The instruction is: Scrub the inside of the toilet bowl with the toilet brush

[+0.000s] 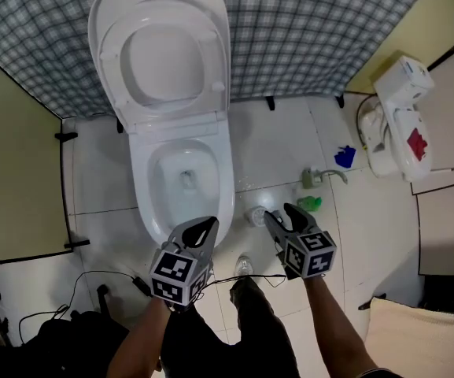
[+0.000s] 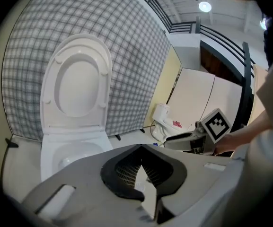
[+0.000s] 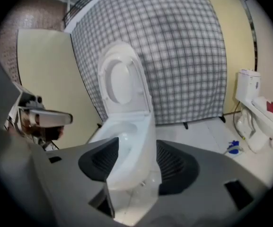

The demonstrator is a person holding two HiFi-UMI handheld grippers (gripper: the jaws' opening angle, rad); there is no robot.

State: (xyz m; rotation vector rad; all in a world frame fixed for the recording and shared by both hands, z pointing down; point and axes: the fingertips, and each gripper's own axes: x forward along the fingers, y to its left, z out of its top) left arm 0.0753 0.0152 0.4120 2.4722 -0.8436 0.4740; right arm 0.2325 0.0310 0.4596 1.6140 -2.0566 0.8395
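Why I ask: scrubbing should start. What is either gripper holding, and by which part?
Nothing. The left gripper has its jaws together, empty; the right gripper has them apart, empty.

Bright even light, fisheye-warped dark edges

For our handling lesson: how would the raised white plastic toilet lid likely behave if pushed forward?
The raised white plastic toilet lid looks rigid, so probably won't flex. Hinged at the rear of the white ceramic bowl, it would likely swing down, perhaps slamming.

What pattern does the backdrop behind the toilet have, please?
The backdrop is a grey-and-white check, clearest in the right gripper view.
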